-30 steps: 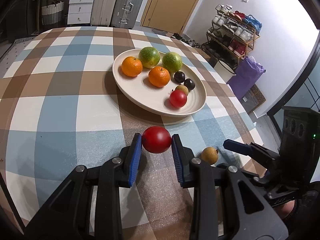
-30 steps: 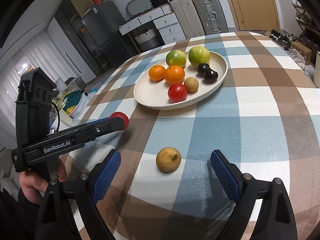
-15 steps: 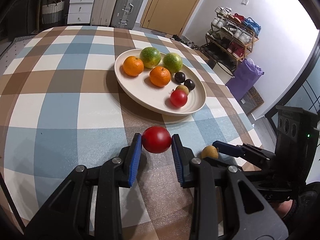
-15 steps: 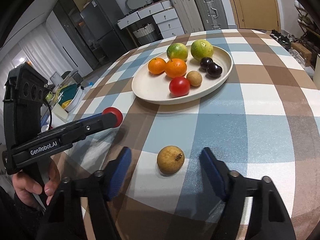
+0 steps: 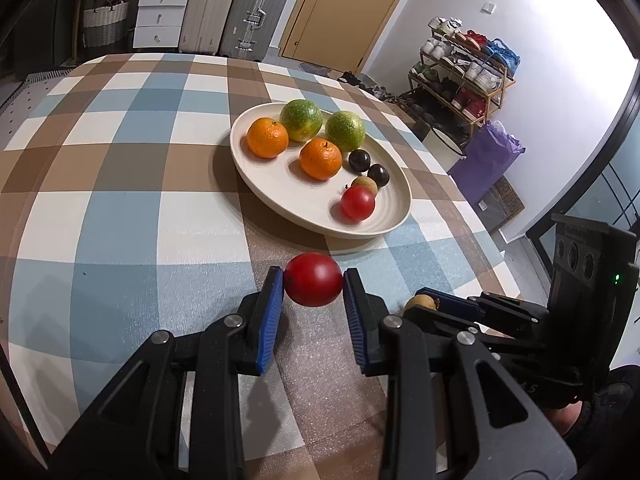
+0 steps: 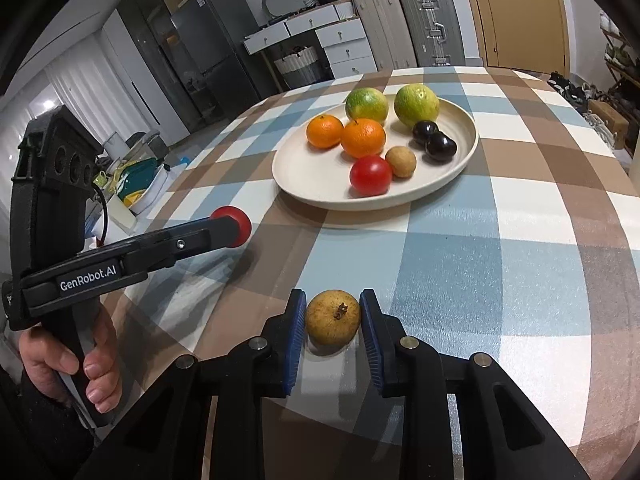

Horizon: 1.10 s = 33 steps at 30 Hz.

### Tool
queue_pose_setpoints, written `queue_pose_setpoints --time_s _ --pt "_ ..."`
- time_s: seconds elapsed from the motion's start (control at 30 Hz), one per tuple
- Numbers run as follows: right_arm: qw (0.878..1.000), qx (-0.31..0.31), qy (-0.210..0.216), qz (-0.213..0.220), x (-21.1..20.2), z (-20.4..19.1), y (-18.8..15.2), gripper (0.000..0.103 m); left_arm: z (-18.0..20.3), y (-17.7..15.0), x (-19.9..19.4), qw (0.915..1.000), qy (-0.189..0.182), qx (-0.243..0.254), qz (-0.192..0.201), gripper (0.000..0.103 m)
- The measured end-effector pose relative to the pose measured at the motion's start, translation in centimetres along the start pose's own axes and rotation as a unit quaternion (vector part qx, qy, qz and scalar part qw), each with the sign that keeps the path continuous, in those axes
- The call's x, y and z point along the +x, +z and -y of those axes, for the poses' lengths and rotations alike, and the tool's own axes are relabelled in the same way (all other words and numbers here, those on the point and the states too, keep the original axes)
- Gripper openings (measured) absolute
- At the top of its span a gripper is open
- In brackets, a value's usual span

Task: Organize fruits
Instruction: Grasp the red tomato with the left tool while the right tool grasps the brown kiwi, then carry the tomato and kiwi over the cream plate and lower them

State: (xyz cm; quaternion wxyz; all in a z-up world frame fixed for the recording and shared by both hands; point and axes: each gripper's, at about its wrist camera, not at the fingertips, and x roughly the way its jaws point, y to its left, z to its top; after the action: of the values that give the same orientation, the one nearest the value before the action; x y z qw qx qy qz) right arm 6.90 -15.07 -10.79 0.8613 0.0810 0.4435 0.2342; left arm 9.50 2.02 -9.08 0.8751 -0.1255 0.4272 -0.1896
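Note:
In the left wrist view my left gripper [image 5: 313, 280] is shut on a red tomato [image 5: 313, 286], held just above the checked tablecloth near the cream plate [image 5: 320, 218]. In the right wrist view my right gripper [image 6: 333, 306] is closing on a brown round fruit [image 6: 333, 320] that rests on the cloth, and both blue pads touch its sides. The plate [image 6: 304, 188] holds two oranges, two green citrus, two dark plums, a small brown fruit and a red tomato [image 6: 370, 175]. My left gripper [image 6: 230, 222] with its tomato shows at the left of that view.
A person's hand [image 6: 72, 364] grips the left tool's handle at the table's left edge. The checked table [image 5: 120, 208] stretches left of and beyond the plate. Suitcases [image 5: 236, 8] and drawers stand behind it, and a shoe rack [image 5: 468, 68] stands at the right.
My right gripper's jaws went from wide open to closed against the brown fruit, having edged forward around it. The left gripper and its tomato stayed put.

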Motion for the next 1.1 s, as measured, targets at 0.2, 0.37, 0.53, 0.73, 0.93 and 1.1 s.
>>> queue_pose_setpoints --time_s 0.2,0.37,0.53,0.73,0.93,1.1 --pt "1.0 0.004 0.021 0.012 -0.8 0.0 0.8 0.028 0.3 0.3 -0.2 1.0 -0.006 -0.001 0.002 0.027" --pt "0.999 0.007 0.039 0.031 -1.6 0.0 1.4 0.028 0.4 1.1 -0.6 0.9999 -0.006 -0.001 0.01 0.027" --pt "0.998 0.008 0.049 0.049 -2.2 0.1 2.2 0.028 0.5 2.1 -0.3 0.9998 -0.013 -0.002 0.013 0.027" --pt "0.996 0.026 0.061 0.055 -2.1 1.0 3.9 0.028 0.8 3.6 0.4 0.9998 -0.016 -0.005 0.012 0.027" --pt "0.995 0.04 0.065 0.057 -2.0 2.0 5.8 0.028 1.1 5.5 1.2 0.9999 -0.007 0.002 0.008 0.027" --pt "0.995 0.048 0.066 0.059 -1.8 2.9 7.3 0.028 1.1 7.0 2.2 1.0 -0.002 0.003 0.003 0.027"
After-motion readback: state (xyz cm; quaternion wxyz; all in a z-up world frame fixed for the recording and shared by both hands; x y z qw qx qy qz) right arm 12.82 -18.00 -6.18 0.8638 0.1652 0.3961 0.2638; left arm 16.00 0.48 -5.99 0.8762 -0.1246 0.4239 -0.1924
